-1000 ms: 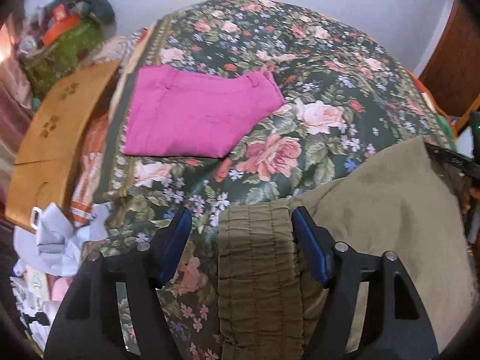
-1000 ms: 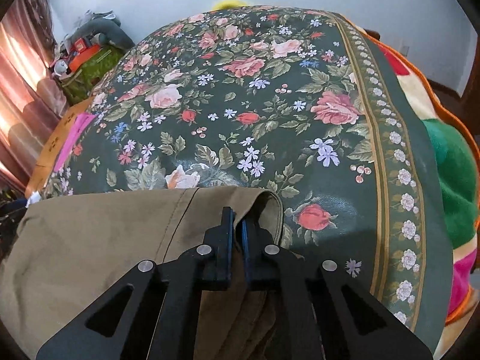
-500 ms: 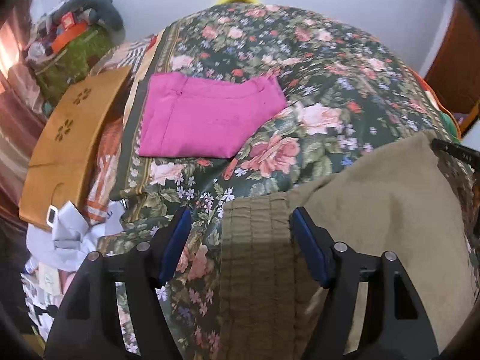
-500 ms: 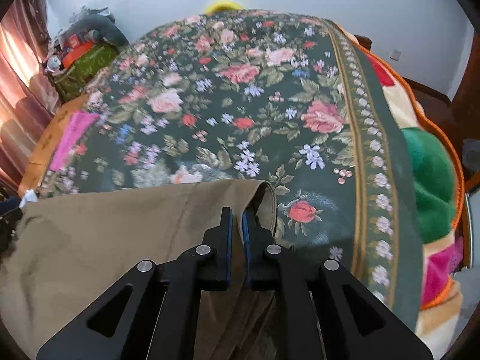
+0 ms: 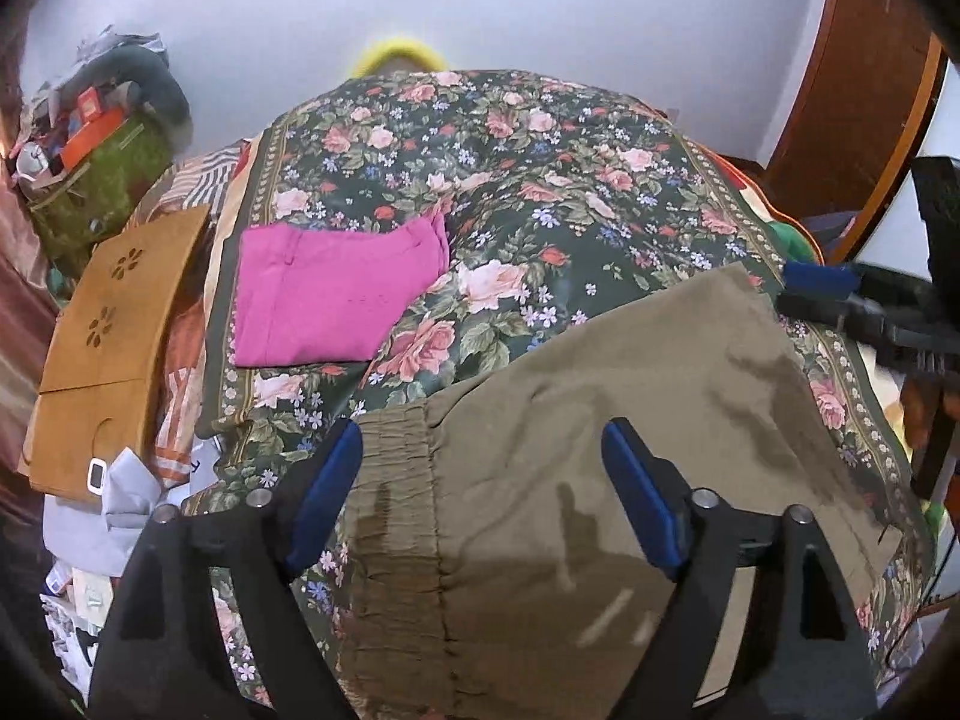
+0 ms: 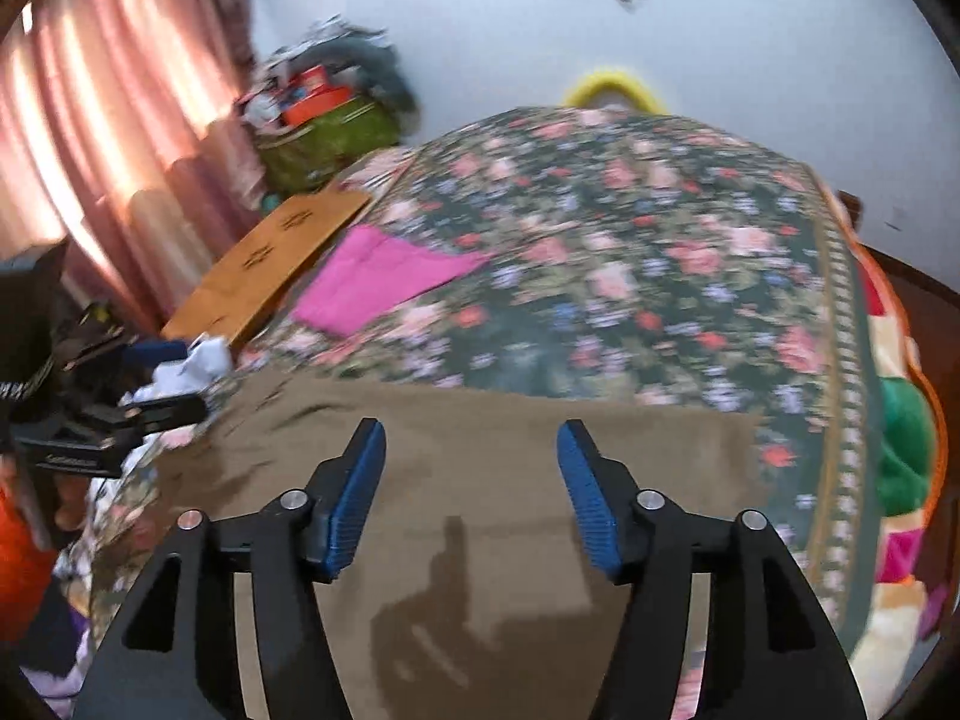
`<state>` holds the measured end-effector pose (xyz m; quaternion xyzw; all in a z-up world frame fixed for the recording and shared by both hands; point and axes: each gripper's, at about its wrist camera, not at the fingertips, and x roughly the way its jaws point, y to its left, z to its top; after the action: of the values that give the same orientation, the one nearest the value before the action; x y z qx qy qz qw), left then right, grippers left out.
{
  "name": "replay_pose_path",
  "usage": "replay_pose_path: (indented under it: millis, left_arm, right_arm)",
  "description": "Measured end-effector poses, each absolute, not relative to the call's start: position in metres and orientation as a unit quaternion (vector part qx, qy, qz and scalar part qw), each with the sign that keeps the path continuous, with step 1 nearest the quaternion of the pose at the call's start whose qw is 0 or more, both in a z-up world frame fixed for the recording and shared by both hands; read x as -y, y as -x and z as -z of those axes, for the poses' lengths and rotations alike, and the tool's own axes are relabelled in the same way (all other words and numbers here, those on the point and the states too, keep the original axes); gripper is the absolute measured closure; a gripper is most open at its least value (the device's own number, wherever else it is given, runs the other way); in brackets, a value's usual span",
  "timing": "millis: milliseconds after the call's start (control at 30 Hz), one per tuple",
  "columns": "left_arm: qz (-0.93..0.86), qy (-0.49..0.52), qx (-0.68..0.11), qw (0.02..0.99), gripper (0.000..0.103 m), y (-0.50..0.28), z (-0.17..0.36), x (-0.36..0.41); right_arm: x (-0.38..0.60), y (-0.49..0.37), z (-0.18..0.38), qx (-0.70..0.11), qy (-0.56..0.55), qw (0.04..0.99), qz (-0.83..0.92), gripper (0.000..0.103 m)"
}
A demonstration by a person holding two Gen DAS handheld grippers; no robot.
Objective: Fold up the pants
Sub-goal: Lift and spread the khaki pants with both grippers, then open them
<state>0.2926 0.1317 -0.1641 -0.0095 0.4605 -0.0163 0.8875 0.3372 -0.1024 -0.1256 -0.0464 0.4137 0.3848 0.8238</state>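
Observation:
Olive-brown pants [image 5: 600, 450] lie spread flat on the near part of the floral bedspread [image 5: 510, 168], with the elastic waistband [image 5: 396, 540] at the left. My left gripper [image 5: 483, 492] is open above the waistband end and holds nothing. My right gripper [image 6: 471, 492] is open above the other end of the pants [image 6: 510, 510] and holds nothing. In the left wrist view, the right gripper shows at the right edge [image 5: 840, 294], clear of the cloth.
Folded pink pants [image 5: 336, 294] lie on the bed's far left, also in the right wrist view [image 6: 378, 282]. A wooden board [image 5: 114, 336] leans by the left edge. Loose clothes [image 5: 120, 492] and a green bag [image 5: 90, 186] are left of the bed.
My right gripper has opened and let go of the pants, then lifted and pulled back. My left gripper has opened wider and risen. The pants now lie flat.

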Motion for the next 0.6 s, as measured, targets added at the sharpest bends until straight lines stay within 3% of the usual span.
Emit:
replay_pose_path:
  millis: [333, 600]
  left_arm:
    - [0.027, 0.005, -0.523, 0.852, 0.020, -0.297, 0.213, -0.127]
    - [0.021, 0.009, -0.533, 0.846, 0.015, -0.280, 0.233, -0.135]
  right_arm:
    - [0.040, -0.315, 0.194, -0.508, 0.100, 0.745, -0.422, 0.040]
    - [0.057, -0.311, 0.202, -0.529, 0.103, 0.733, -0.415, 0.036]
